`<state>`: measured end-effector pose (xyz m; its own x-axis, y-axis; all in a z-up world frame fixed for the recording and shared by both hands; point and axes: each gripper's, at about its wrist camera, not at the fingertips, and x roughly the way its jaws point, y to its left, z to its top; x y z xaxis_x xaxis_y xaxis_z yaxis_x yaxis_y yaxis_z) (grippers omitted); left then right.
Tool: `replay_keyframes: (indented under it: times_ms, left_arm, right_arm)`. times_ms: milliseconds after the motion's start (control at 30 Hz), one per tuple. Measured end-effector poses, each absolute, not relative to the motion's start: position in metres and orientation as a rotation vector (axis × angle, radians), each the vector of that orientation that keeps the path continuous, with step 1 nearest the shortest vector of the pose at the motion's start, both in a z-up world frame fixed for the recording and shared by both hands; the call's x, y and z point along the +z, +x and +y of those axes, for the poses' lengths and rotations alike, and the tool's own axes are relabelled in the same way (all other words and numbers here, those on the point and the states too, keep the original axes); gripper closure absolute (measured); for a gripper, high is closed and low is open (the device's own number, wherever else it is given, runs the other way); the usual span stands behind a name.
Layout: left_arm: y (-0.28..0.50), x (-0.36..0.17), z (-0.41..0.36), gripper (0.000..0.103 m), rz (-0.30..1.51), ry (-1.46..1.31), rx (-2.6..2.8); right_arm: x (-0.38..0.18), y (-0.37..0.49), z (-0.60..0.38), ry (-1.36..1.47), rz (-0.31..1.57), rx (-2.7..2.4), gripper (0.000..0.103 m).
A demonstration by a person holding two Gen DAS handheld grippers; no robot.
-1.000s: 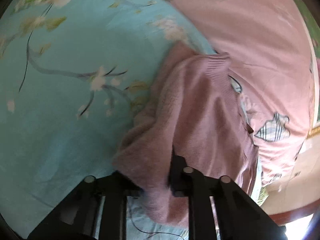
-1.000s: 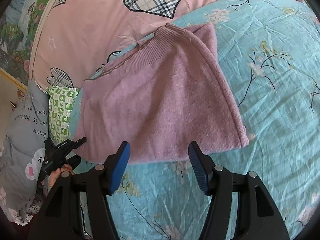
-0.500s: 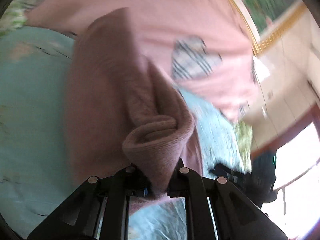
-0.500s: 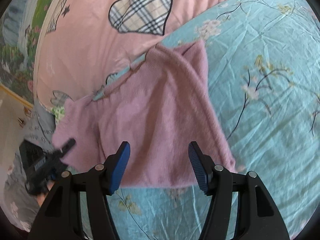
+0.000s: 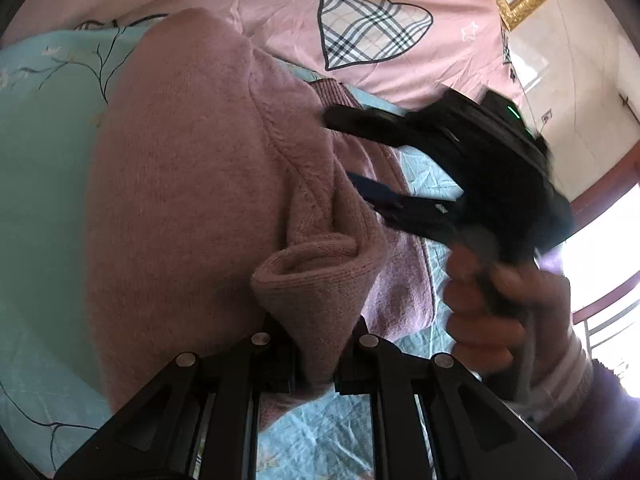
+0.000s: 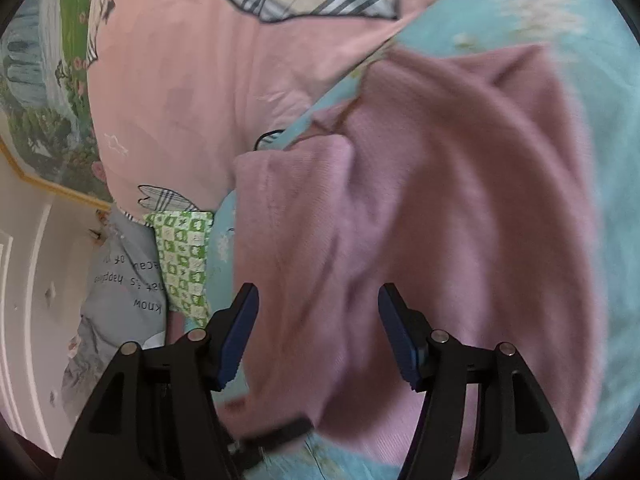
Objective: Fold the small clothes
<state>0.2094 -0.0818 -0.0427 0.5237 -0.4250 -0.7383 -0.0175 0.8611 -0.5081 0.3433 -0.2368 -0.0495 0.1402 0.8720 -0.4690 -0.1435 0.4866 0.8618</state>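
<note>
1. A pink sweater is spread on a blue flowered sheet, just beside a pink quilt with plaid hearts.
2. One edge of the sweater is pinched and lifted by the left gripper, whose jaws are closed tight on a bunched roll of knit; the fabric is seen curled over above the fingers.
3. The right gripper is held over the sweater with its jaws apart; nothing is gripped, and no pad is seen pressing on the cloth.
4. A first fold is judged to be under way: part of the sweater is doubled over, but it has not been laid flat.
5. The lifted edge has yet to be set down and smoothed, and further folds are probably needed.
</note>
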Motion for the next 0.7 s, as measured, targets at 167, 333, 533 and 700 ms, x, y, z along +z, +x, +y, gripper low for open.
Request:
replay_keyframes:
  times_ms: [167, 333, 533, 700]
  left_arm:
    - [0.209, -0.043, -0.088, 0.093, 1.0, -0.47, -0.255]
    - [0.207, -0.006, -0.1, 0.093, 0.933, -0.426, -0.321]
    - [0.232, 0.007, -0.158, 0.092, 0.906, -0.339, -0.47]
    - [0.244, -0.034, -0.192, 0.092, 1.005, -0.269, -0.486]
  right_arm:
    - [-0.056, 0.37, -0.199, 0.726, 1.249, 0.86, 0.08]
    - [-0.025, 0.378, -0.2, 0.691, 1.169, 0.904, 0.088]
    - [0.029, 0.373, -0.255, 0.654, 0.971, 0.918, 0.088]
    - [-0.014, 0.377, -0.297, 0.634, 1.048, 0.77, 0.088]
